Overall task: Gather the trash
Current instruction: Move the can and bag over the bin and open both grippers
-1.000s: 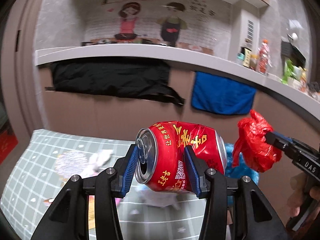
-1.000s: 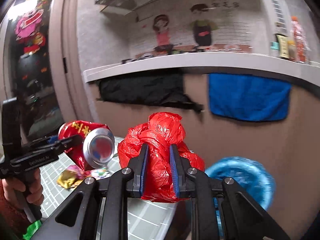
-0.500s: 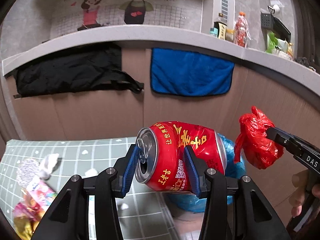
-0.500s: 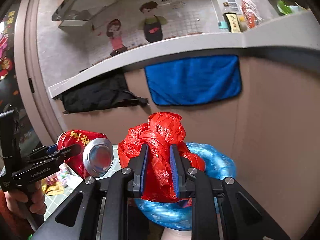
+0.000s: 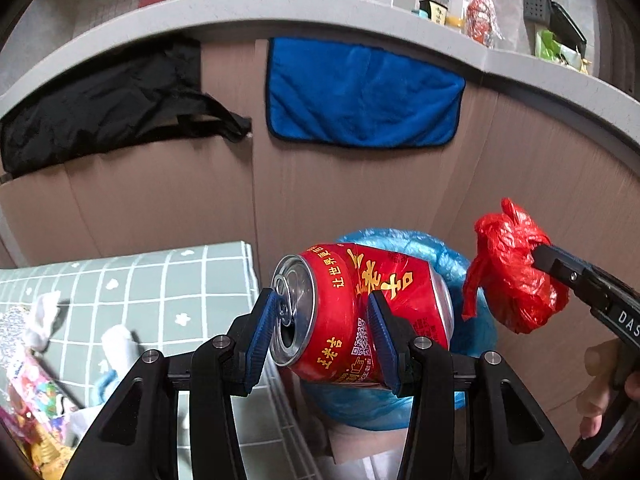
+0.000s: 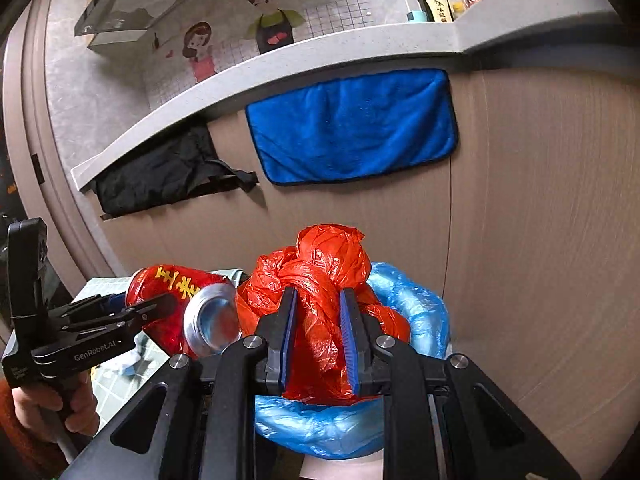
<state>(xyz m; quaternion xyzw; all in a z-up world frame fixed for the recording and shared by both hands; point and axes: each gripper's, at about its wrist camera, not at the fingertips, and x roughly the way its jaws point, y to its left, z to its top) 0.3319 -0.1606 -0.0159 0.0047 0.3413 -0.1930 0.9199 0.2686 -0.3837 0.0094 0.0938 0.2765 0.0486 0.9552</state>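
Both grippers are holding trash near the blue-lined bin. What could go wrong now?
The red can is dented and clamped sideways by the left gripper, so it may slip out before release. The red bag in the right gripper hangs beside the can above the blue-lined bin; releasing together, one could bounce outside.

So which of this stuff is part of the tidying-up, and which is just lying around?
Part of the job:
red drink can, held in left tool
red plastic bag, held in right tool
blue-lined bin
wrappers on table

Just there:
blue towel
black cloth
shelf bottles
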